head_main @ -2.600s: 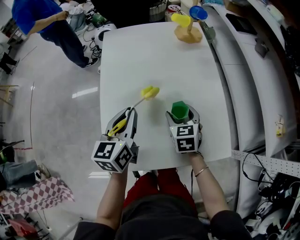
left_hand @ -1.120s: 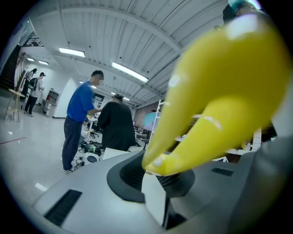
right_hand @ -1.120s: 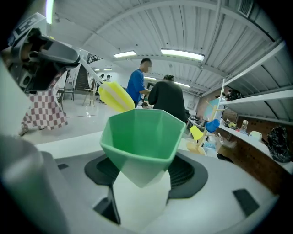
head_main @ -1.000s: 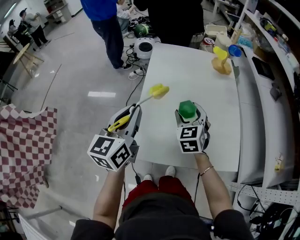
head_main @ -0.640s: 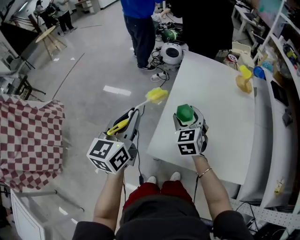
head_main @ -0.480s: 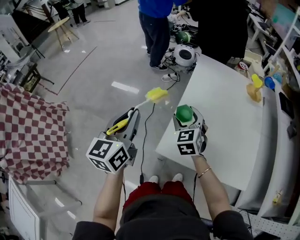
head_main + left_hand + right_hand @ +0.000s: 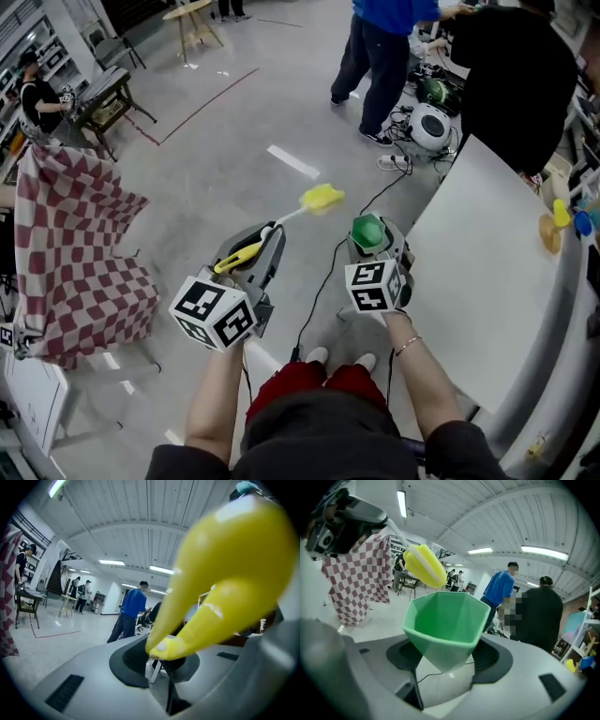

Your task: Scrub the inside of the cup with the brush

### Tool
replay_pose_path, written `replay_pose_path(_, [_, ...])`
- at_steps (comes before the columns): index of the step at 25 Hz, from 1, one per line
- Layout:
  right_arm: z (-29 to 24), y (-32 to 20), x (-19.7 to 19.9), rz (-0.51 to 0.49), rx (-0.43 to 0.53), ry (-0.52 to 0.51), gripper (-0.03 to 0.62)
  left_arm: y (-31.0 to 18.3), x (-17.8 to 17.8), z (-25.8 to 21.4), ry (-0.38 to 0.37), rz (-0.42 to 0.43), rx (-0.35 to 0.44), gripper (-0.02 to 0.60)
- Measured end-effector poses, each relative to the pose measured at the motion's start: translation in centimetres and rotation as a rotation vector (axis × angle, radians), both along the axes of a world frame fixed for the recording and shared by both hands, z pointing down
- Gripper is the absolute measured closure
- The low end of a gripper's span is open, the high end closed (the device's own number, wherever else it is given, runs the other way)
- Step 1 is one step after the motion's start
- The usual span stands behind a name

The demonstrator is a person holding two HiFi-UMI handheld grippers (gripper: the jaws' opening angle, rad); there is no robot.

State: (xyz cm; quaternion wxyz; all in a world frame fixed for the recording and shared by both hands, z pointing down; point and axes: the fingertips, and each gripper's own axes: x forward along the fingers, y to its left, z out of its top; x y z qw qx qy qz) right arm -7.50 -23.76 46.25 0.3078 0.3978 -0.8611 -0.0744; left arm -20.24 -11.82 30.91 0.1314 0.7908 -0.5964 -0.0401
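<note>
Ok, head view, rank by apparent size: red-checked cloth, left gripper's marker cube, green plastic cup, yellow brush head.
Red-checked cloth
Left gripper's marker cube (nearest camera)
Green plastic cup and yellow brush head: too alike to rank

Glossy plastic cup (image 7: 445, 620), seemingly spongy brush (image 7: 322, 198)

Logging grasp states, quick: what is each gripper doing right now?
Left gripper: closed on the yellow brush, by its handle.
Right gripper: closed on the green cup.

Green cup (image 7: 367, 231), yellow brush (image 7: 322, 198)
</note>
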Motion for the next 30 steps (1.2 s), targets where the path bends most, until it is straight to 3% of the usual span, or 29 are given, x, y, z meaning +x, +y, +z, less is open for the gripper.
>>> replay_pose_path(3, [1.5, 2.1, -1.7, -0.041, 0.010, 0.046, 0.283, 3.3, -0.8, 0.1, 0.006, -0.007, -0.003, 0.535])
replay_pose_path(8, [5.0, 0.6, -6.5, -0.069, -0.005, 0.115, 0.283, 3.3, -4.4, 1.3, 0.008, 0.001, -0.031, 0.535])
replay_pose_path(14, [4.6, 6.7, -8.5, -0.123, 0.016, 0.188, 0.283, 10.2, -4.0, 0.7, 0.019, 0.032, -0.083, 0.535])
replay_pose_path(21, [10.5, 1.3, -9.1, -0.192, 0.055, 0.239, 0.283, 4.2, -2.2, 7.6, 0.026, 0.079, -0.154, 0.535])
replay_pose_path(30, [8.6, 6.0, -12.6, -0.318, 0.153, 0.332, 0.283, 6.5, -3.9, 8.9, 0.027, 0.068, -0.280, 0.535])
